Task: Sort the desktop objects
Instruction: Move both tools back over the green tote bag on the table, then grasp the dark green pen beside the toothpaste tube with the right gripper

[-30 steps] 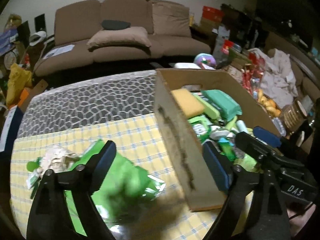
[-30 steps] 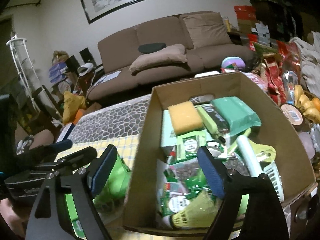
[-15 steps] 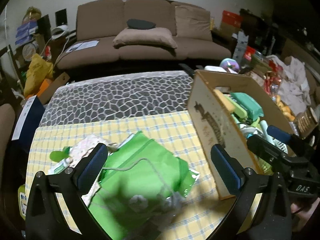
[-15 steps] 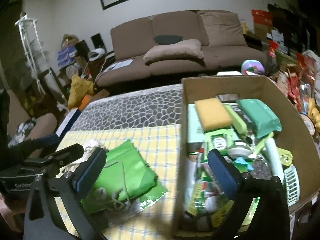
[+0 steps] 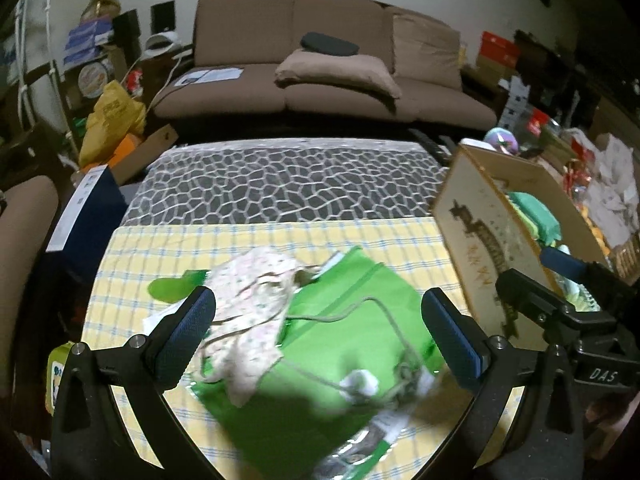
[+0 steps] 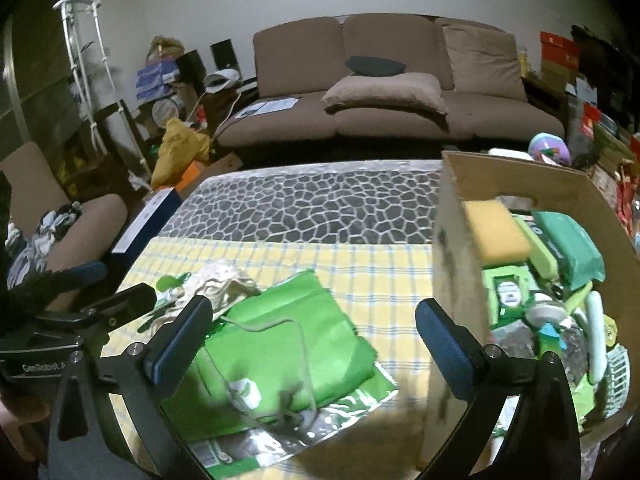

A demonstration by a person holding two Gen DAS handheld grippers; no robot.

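1. Where the yellow checked cloth (image 5: 256, 240) covers the surface (image 5: 288, 184), a green bag (image 5: 340, 320) lies flat, with a thin cord (image 5: 384, 312) looped over it.
2. Touching the bag's left edge lies a pale floral pouch (image 5: 256, 300); it overlaps the bag in part.
3. Beneath the bag's near edge lies a silver and green foil packet (image 6: 320, 424).
4. To the right of the bag stands an open cardboard box (image 6: 452, 248), close beside it on the cloth.
5. Inside the box lie a yellow sponge (image 6: 496, 232), a green packet (image 6: 568, 240) and other green items, too jumbled to itemise.
6. Left gripper (image 5: 320, 332): jaws spread wide above the bag and pouch, nothing between the pads, nothing grasped.
7. Right gripper (image 6: 316, 340): jaws likewise spread wide, released, poised over the bag's right half with the box wall just beside its right finger (image 6: 444, 344).
8. Behind the surface stands a brown sofa (image 6: 400, 92) carrying a cushion (image 6: 384, 92).
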